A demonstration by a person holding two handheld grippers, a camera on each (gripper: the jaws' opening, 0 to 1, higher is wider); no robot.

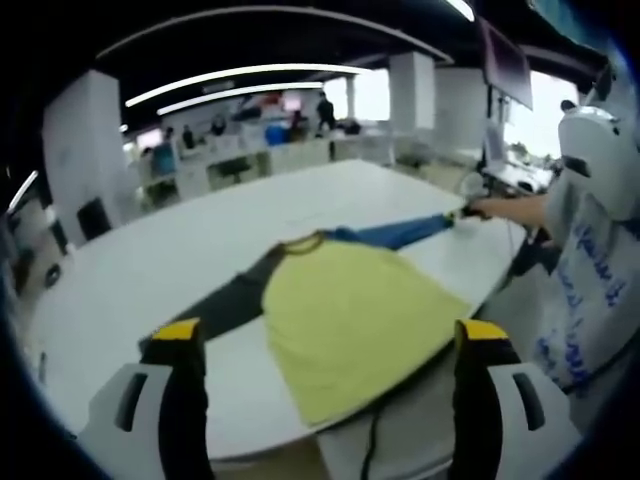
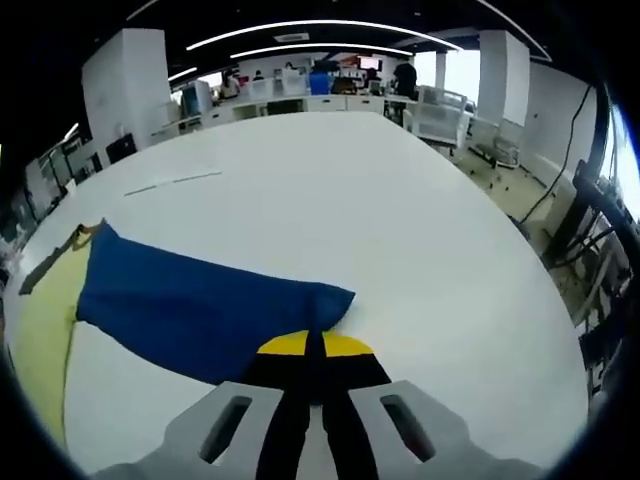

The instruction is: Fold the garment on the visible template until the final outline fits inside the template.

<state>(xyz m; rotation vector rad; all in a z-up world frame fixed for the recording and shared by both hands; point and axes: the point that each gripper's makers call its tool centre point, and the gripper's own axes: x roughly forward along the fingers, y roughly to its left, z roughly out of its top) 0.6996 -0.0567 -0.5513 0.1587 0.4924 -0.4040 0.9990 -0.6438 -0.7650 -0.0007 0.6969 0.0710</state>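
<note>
Garment spread on the white surface — one sleeve pinched.
In the left gripper view the left gripper hung at the lower frame with jaws spread wide, the yellow-bodied garment lying centre between them, its dark sleeve running lower left and its blue sleeve toward the upper right. In the right gripper view the right gripper — lower centre — had its jaws pressed together on the cuff of the blue sleeve.

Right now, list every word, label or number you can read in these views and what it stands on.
None can be read.
Blue handwritten marks on the person's white top: too blurred to read.
Garment, its blue sleeve, the table: no text shows.
Distant office signs: too small.
</note>
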